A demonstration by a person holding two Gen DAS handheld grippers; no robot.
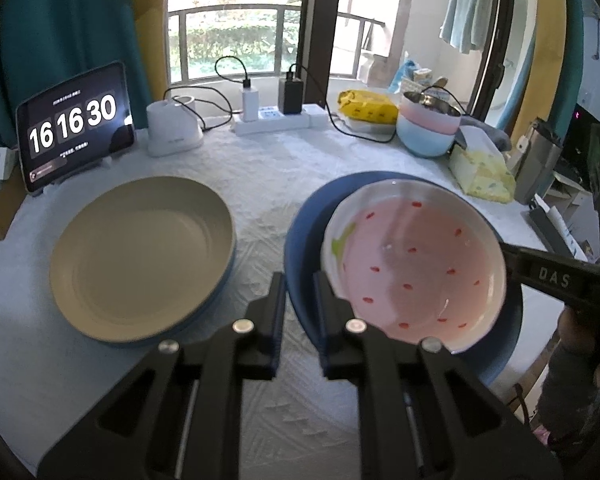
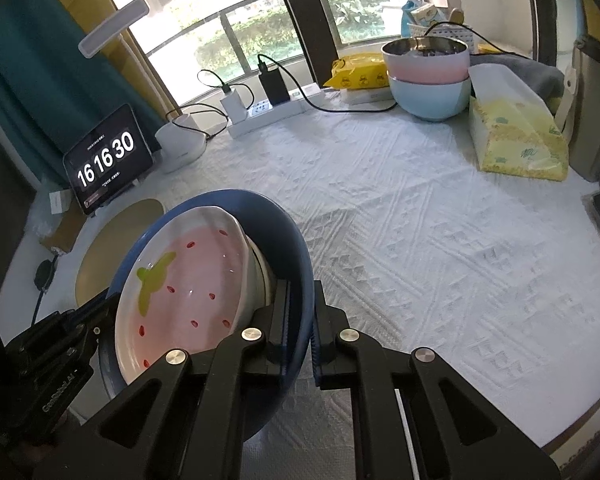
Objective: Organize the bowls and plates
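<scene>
Your two grippers hold one blue plate (image 1: 300,240), one on each side of it. The blue plate is round, smooth and deep, and it tips up off the table. One pink dish (image 1: 416,268) sits inside it. The pink dish is shiny, with a white wavy edge, little red dots and a green leaf shape, like a strawberry.

Your left gripper (image 1: 298,280) is clenched on the left rim of the blue plate; one finger is outside the rim and one is inside. Your right gripper (image 2: 300,292) is clenched on the right rim of the same plate (image 2: 288,240), again with the rim between its two fingers. In the right wrist view the pink dish (image 2: 192,280) leans against the inside finger.

Just to the left lies one cream plate (image 1: 140,256). It is round and flat-bottomed, with a wide rim, and it lies flat on the table. It is near the blue plate but does not touch it.

The table (image 1: 260,184) wears a white cloth with bumpy stitched patterns.

At the far right stand two bowls (image 1: 428,128), stacked: a pink one on top of a light blue one. The top one is shiny metal inside.

Beside them is one soft yellow pack of tissues (image 1: 480,172). At the far left one tablet (image 1: 74,124) shows a clock. One white power strip (image 1: 276,120) with black cables lies by the window.
</scene>
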